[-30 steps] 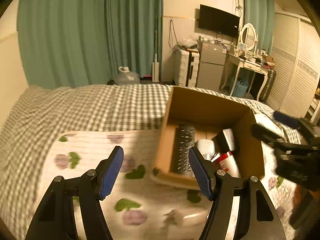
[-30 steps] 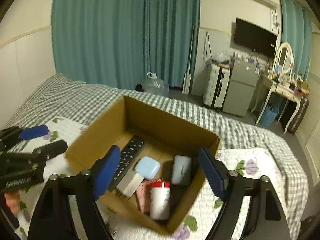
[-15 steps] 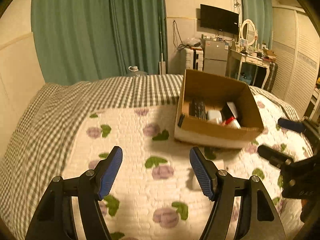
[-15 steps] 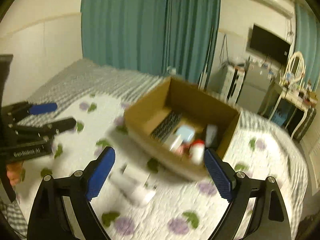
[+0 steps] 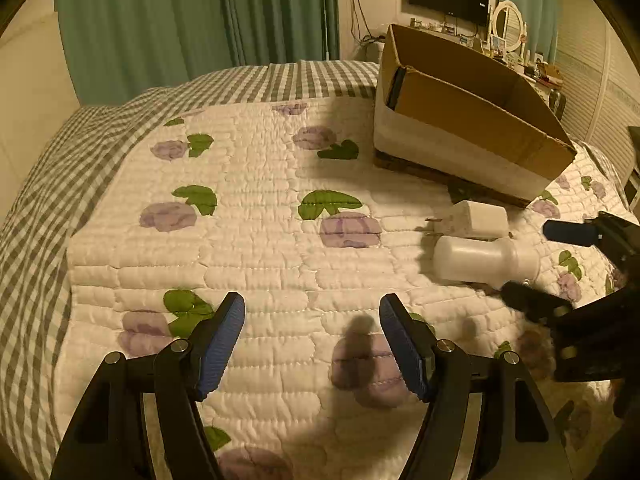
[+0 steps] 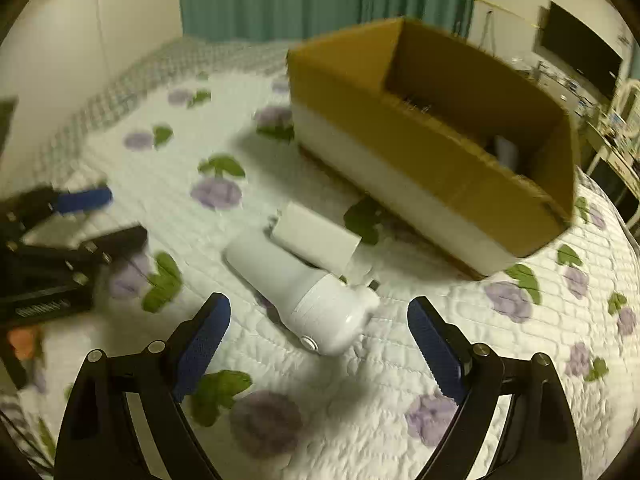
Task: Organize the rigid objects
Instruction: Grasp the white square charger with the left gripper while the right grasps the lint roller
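Observation:
A white bottle-shaped device (image 6: 300, 292) lies on its side on the quilt, with a white plug adapter (image 6: 316, 238) touching it on the far side. Both also show in the left wrist view: the device (image 5: 484, 260) and the adapter (image 5: 472, 220). My right gripper (image 6: 318, 344) is open and empty, low over the quilt, with the device just ahead between its fingers. My left gripper (image 5: 312, 340) is open and empty over bare quilt, left of both objects. The cardboard box (image 6: 440, 160) stands behind them; its contents are mostly hidden by its wall.
The floral quilt (image 5: 260, 220) covers a checked bedspread (image 5: 60, 160). The box (image 5: 472, 136) sits at the far right of the bed. Green curtains, a TV and a dressing table stand beyond the bed. The left gripper shows at left in the right wrist view (image 6: 80, 220).
Both grippers have pulled back from over the box and dropped low toward the quilt. The white device and adapter now lie just ahead of the right gripper. Both stay open.

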`<state>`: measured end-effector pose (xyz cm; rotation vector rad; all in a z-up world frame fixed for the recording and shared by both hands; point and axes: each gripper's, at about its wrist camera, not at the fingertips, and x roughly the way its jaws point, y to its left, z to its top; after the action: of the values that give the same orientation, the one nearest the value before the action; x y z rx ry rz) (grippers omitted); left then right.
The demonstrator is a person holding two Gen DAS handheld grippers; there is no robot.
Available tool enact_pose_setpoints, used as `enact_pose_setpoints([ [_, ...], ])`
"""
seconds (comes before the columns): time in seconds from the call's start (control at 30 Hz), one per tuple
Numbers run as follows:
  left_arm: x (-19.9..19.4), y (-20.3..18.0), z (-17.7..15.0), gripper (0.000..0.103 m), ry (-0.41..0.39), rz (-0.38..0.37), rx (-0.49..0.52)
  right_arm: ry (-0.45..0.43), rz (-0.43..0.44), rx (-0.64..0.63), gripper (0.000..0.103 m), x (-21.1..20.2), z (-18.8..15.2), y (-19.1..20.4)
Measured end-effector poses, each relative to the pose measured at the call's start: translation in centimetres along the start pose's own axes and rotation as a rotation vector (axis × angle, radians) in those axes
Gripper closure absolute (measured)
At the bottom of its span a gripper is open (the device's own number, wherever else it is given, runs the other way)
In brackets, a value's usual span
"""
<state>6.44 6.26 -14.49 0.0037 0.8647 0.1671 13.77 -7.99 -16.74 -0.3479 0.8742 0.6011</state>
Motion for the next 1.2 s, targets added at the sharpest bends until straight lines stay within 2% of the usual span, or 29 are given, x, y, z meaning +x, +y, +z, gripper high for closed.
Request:
enact_pose_setpoints([
  [0.2, 0.7, 0.3, -0.5, 0.030, 0.001, -0.011, 0.013, 0.053, -0.057, -0.105, 0.012, 3.4, 0.8, 0.9],
  [0.33, 0.8, 0.5, -0.5, 0.030, 0.002, -0.025, 0.009, 0.075, -0.026, -0.103, 0.019, 4.6, 1.1, 0.8],
  [0.37, 0.8, 0.5, -0.5, 0.030, 0.003, -0.027, 0.010, 0.078, -0.020, -0.093, 0.020, 4.6, 1.0, 0.6],
  [0.43, 0.6, 0.5, -0.4, 0.030, 0.008, -0.027, 0.009, 0.093, -0.006, -0.076, 0.035, 4.4, 1.0, 0.5],
  [0.47, 0.6, 0.4, -0.4, 0.030, 0.011, -0.028, 0.010, 0.099, 0.004, -0.064, 0.037, 4.2, 0.9, 0.5],
  [0.57, 0.2, 0.1, -0.2, 0.030, 0.021, -0.023, 0.014, 0.110, -0.005, -0.050, 0.038, 3.4, 0.4, 0.6],
  [0.73, -0.6, -1.1, -0.1, 0.030, 0.033, -0.029, 0.017, 0.069, -0.016, -0.011, 0.038, 0.4, -0.5, -0.2],
  [0.97, -1.5, -5.1, 0.9, 0.030, 0.045, -0.065, 0.043, 0.008, -0.088, 0.105, 0.038, -3.7, -1.4, -4.4],
  [1.07, -0.9, -7.5, 1.4, 0.030, 0.068, -0.094, 0.053, -0.015, -0.119, 0.184, 0.038, -4.7, -1.5, -7.3],
  [1.2, 0.7, -10.5, 2.1, 0.030, 0.095, -0.115, 0.062, -0.031, -0.118, 0.266, 0.038, -5.1, -1.8, -10.3],
])
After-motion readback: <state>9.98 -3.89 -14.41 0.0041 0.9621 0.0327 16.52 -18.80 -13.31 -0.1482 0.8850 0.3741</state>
